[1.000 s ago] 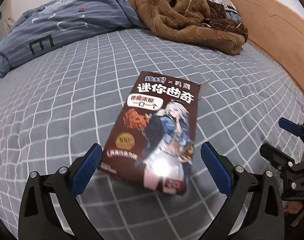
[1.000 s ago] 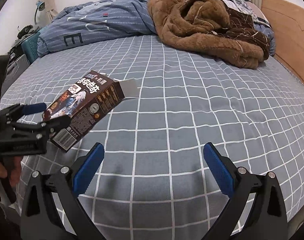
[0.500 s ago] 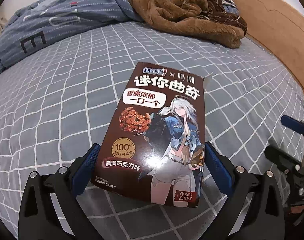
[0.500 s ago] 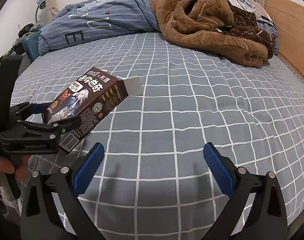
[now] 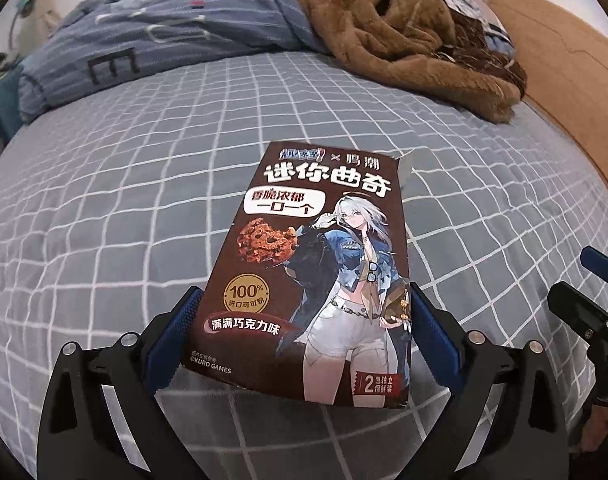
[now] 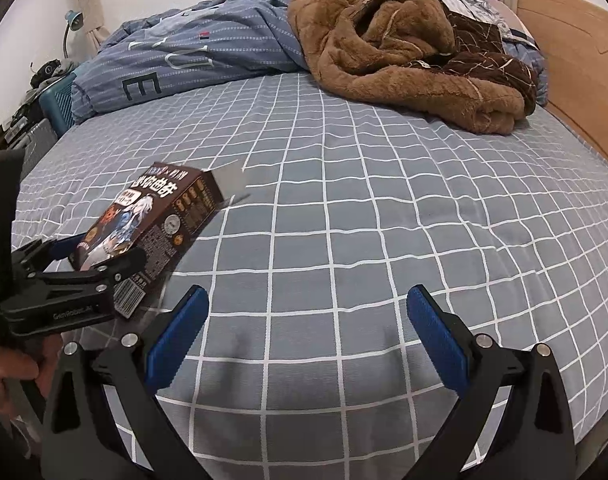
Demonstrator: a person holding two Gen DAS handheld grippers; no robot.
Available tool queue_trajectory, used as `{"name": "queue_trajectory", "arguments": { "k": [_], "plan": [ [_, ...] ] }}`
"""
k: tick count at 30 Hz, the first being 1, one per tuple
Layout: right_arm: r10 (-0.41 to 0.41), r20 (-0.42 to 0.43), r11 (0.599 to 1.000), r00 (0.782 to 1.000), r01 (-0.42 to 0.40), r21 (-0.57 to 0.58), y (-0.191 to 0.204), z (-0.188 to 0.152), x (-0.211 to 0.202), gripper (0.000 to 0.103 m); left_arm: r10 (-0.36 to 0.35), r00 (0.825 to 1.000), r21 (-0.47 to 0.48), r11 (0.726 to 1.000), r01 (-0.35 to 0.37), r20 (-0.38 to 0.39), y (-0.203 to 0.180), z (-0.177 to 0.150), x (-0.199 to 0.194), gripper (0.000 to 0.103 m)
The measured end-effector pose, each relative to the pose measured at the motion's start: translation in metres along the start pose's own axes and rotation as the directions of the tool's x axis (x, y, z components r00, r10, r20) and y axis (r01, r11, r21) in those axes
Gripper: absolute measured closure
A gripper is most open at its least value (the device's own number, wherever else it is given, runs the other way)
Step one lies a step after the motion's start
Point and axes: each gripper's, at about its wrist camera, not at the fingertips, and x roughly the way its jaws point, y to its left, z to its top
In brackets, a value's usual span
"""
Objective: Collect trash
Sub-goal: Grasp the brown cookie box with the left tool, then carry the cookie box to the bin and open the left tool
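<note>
A brown cookie box (image 5: 315,264) with a cartoon figure and a cookie printed on it sits between the blue pads of my left gripper (image 5: 304,294), which is shut on its near end. In the right wrist view the box (image 6: 152,216) is tilted, its far end with an open flap raised off the sheet, and the left gripper (image 6: 100,252) clamps its lower end. My right gripper (image 6: 307,294) is open over the bare sheet to the right of the box, with nothing between its pads. It also shows at the right edge of the left wrist view (image 5: 575,276).
The grey checked bed sheet (image 6: 383,220) fills both views. A brown fleece blanket (image 6: 403,52) and a blue striped duvet (image 6: 192,52) are piled at the far end. A wooden headboard (image 6: 575,60) runs along the right. Bedside clutter (image 6: 44,92) stands at the left.
My left gripper moved forward around the box and shut on its near end, then lifted it so it tilts off the sheet. The right gripper stayed open and barely moved.
</note>
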Motion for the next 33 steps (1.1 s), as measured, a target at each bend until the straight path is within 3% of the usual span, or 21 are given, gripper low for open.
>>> {"name": "queue_trajectory", "arguments": {
  "k": [11,33],
  "plan": [
    [-0.005,0.03,0.999,1.0,0.006,-0.033,0.009,-0.001,-0.015,0.008,0.022,1.0,-0.124,0.992,-0.019,0.02,0.017,-0.015,-0.047,0.008],
    [0.008,0.065,0.999,0.998,-0.004,-0.054,0.028,-0.035,-0.07,0.008,0.051,0.998,-0.178,0.983,-0.043,0.046,0.023,-0.064,-0.114,0.009]
  ]
}}
